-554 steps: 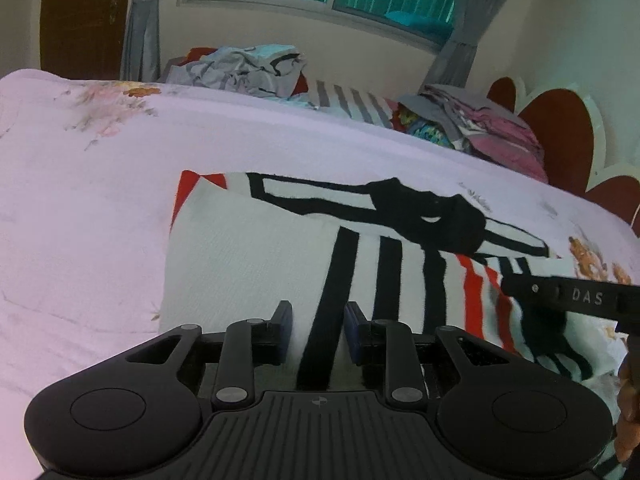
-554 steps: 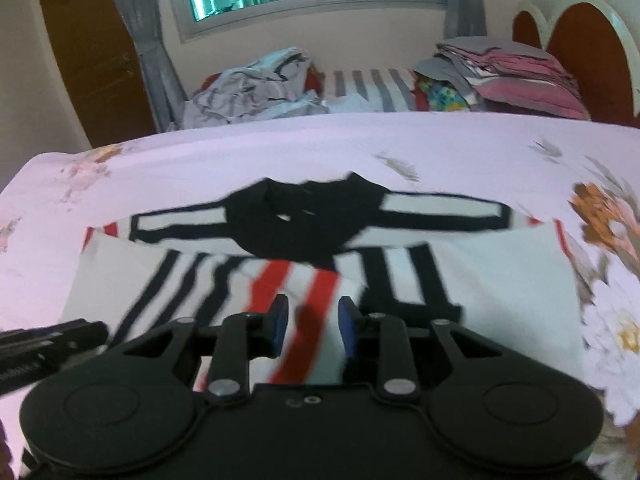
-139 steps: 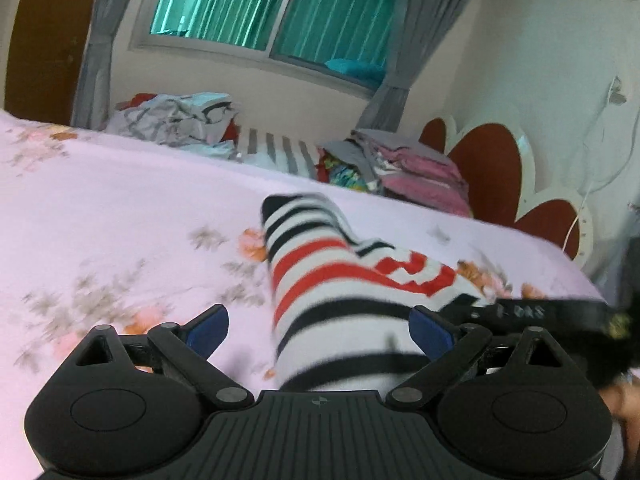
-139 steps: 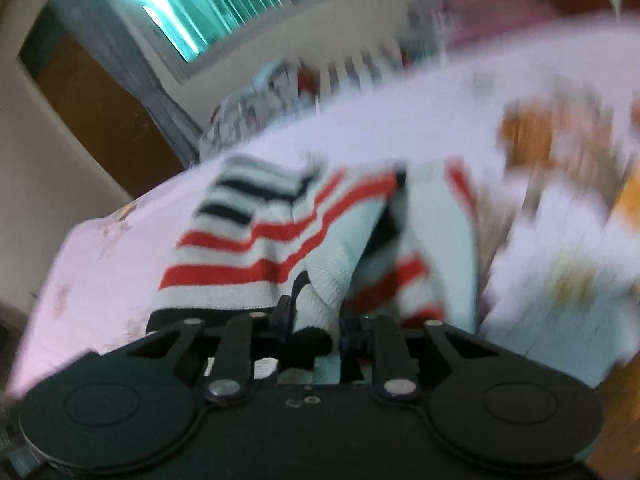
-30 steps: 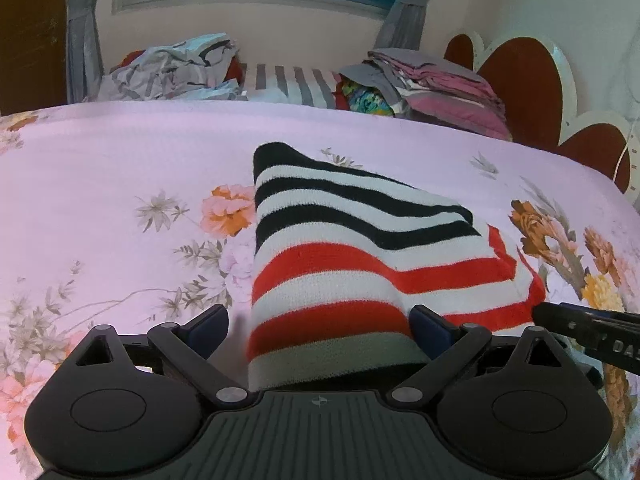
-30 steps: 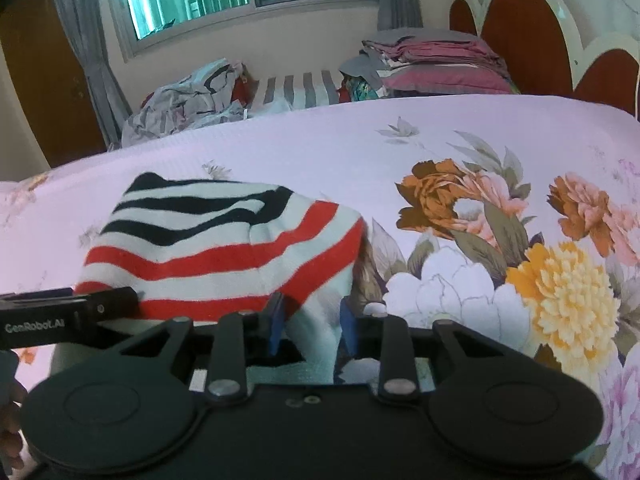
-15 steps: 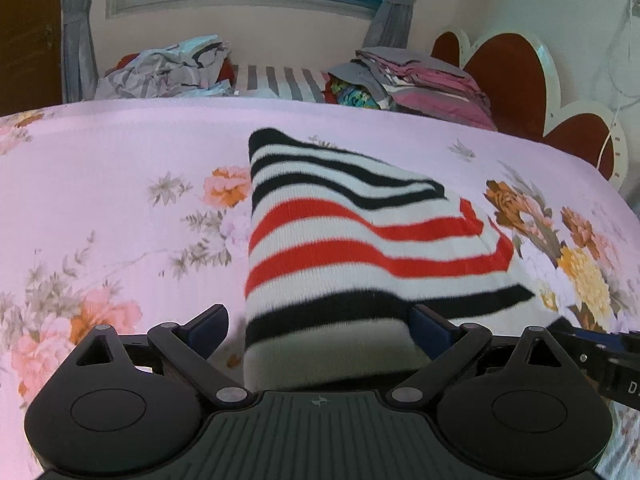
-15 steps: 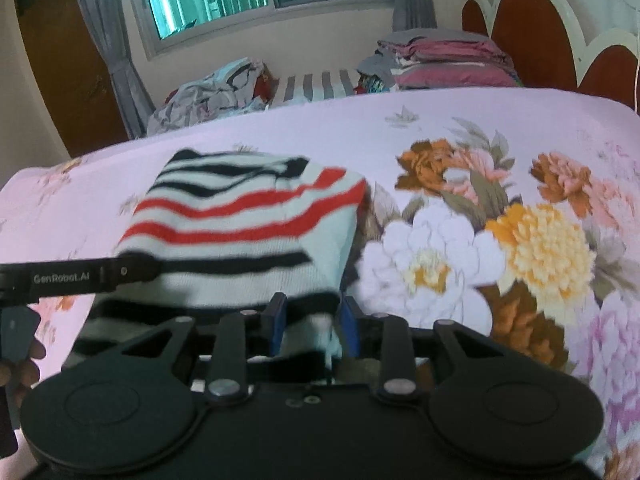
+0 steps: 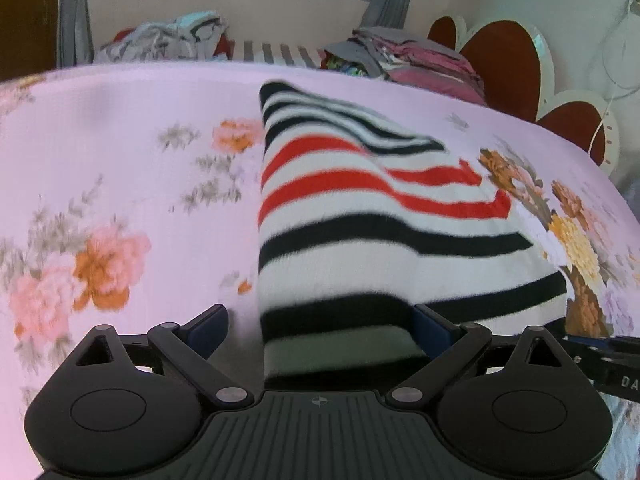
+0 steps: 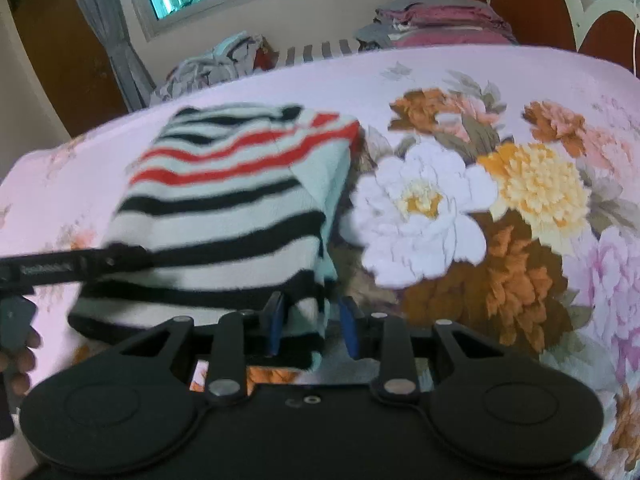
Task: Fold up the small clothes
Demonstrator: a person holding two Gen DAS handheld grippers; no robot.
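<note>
Folding nearly done: your left gripper (image 9: 320,330), fingers spread wide, straddles the compact striped sweater (image 9: 360,216) on the bedsheet (image 9: 120,160); your right gripper (image 10: 312,326) pinches its near corner.

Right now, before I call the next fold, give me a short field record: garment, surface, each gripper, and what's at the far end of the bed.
garment: red, black and white striped knit sweater, folded into a narrow stack
surface: pink floral bedsheet
left gripper: jaws wide, sweater's near end between them
right gripper: jaws narrow, sweater's near corner between the pads
far end: folded pink and grey clothes stack; loose grey clothes pile
</note>
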